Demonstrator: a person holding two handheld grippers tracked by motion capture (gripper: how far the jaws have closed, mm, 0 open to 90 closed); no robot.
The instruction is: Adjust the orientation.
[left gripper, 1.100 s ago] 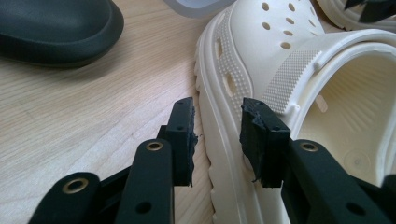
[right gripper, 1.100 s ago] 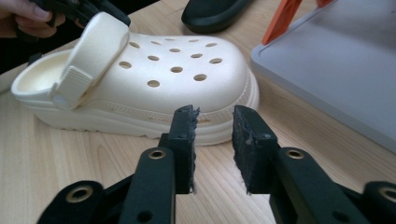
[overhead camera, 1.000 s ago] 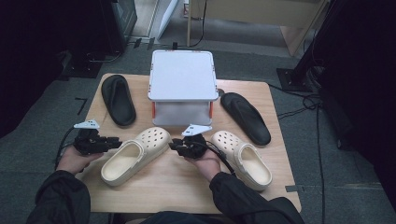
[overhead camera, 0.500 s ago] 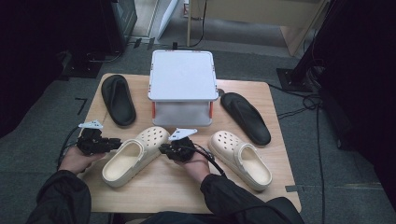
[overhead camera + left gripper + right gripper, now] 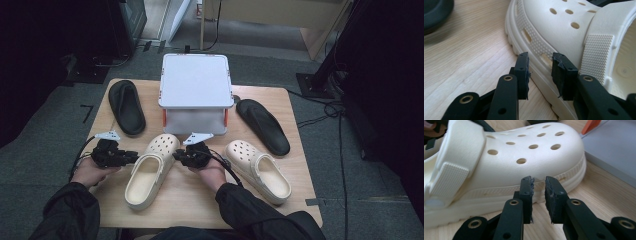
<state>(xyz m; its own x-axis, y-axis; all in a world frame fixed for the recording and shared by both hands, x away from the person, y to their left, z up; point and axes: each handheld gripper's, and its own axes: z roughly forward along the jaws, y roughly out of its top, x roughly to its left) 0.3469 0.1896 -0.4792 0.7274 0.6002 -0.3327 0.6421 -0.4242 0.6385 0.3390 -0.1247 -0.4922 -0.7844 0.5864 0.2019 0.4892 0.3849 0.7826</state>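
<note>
A cream clog (image 5: 150,172) lies on the wooden table (image 5: 190,205), toe toward the white box. My left gripper (image 5: 131,157) sits at its left side and my right gripper (image 5: 177,155) at its right side, both pointing inward at it. In the left gripper view the jaws (image 5: 540,63) stand apart at the clog's (image 5: 574,30) ribbed sole edge; they have just been closing, and no pad presses on it. In the right gripper view the jaws (image 5: 539,185) keep a narrow gap, tips just short of the clog's (image 5: 524,152) side; they have just been opening, with nothing between them.
A second cream clog (image 5: 257,170) lies to the right. A white lidded box (image 5: 195,82) stands at the back centre, flanked by two black slippers (image 5: 126,106) (image 5: 262,125). Bare wood lies along the near edge, and the floor drops off all round.
My right gripper has shifted a little to the left, from between the two clogs up to the left clog's side. The left gripper and the clogs have stayed put.
</note>
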